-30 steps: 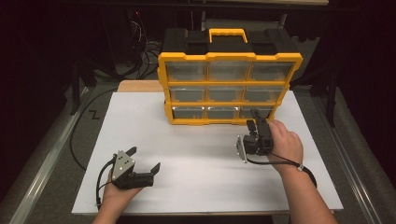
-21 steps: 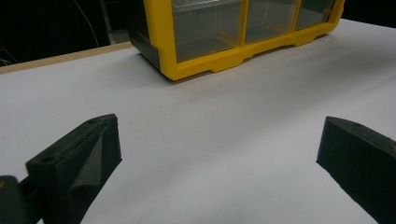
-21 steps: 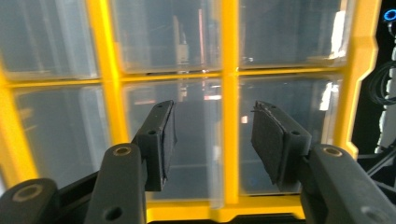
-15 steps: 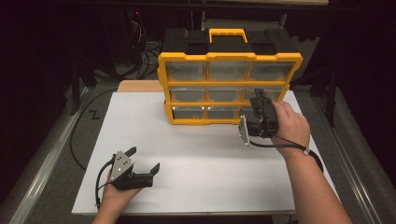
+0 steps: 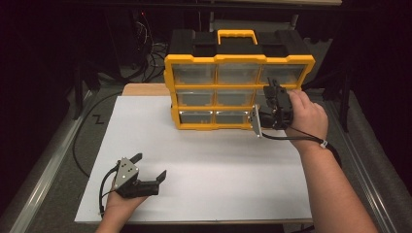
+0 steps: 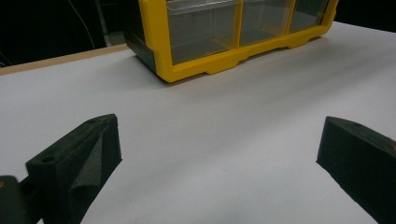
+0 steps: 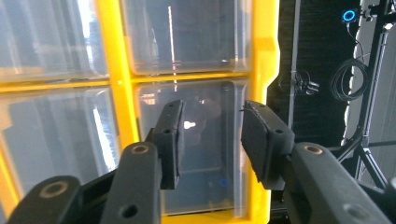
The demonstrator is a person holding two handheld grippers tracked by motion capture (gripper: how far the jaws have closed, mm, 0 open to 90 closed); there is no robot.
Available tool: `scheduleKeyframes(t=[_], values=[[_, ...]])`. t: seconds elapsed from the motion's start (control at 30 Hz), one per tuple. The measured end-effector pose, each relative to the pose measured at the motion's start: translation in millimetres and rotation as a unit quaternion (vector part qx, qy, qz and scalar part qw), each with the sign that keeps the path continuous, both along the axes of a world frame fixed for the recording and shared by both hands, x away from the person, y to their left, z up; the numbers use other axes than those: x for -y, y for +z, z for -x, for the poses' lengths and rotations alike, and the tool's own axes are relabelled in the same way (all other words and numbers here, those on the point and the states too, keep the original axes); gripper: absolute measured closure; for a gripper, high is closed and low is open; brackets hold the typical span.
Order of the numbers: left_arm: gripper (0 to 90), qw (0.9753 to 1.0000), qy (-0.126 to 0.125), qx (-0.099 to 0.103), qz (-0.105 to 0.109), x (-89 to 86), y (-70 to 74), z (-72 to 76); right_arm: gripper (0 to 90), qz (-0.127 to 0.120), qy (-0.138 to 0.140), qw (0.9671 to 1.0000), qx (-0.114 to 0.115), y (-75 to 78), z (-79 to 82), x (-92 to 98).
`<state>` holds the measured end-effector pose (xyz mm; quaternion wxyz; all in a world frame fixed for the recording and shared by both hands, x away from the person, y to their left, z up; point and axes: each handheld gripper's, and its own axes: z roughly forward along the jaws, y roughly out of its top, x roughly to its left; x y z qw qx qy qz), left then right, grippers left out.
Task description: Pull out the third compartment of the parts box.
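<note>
the yellow drawer organizer [image 5: 238, 80] stands upright at the far edge of the white table sheet [image 5: 204, 160], its nine clear drawers facing the person, and it serves as the landmark here. the right gripper [image 5: 273, 99] is raised to the organizer's front, at the right-hand column, about level with the middle drawer [image 7: 205, 140] of that column; in the right gripper view its two black jaws stand partly open with a clear gap between them and nothing held, pointed straight at that drawer's clear face, very close to it, though whether the pads [image 7: 170, 140] already touch the plastic cannot be told. the step in hand looks like pulling this drawer out. to do it well, the jaws should find the drawer's front lip or pull rather than the flat pane, close squarely on it, and draw straight back toward the person, level, so the drawer slides in its slot and the organizer does not tip or skid forward. the left gripper [image 5: 145, 177] rests low on the sheet, well in front of the organizer and toward its left side, jaws spread wide and empty; it may be worth bringing it to the organizer's frame to steady it.
</note>
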<state>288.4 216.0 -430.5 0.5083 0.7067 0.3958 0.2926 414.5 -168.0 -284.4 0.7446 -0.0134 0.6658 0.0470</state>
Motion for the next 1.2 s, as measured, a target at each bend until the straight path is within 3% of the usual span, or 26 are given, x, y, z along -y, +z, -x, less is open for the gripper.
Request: scheduleKeyframes(t=[0.2, 0.47, 0.83, 1.2], values=[[0.6, 1.0000, 0.001, 0.001, 0.002, -1.2, 0.6, 0.8, 64.9, -0.009, -0.004, 0.9999, 0.004, 8.5, -7.9, -2.7], [0.6, 1.0000, 0.000, 0.001, 0.004, -2.5, 0.9, 0.8, 70.2, 0.004, -0.011, 0.9998, 0.015, 20.2, -19.2, -3.2], [0.6, 1.0000, -0.001, 0.000, 0.004, -2.3, 0.3, 1.3, 78.9, 0.005, -0.018, 0.9997, 0.018, 19.8, -32.6, -2.2], [0.6, 1.0000, 0.000, -0.002, 0.007, -2.5, 0.0, 1.3, 80.6, 0.013, -0.023, 0.9991, 0.032, 15.8, -35.9, 0.7]])
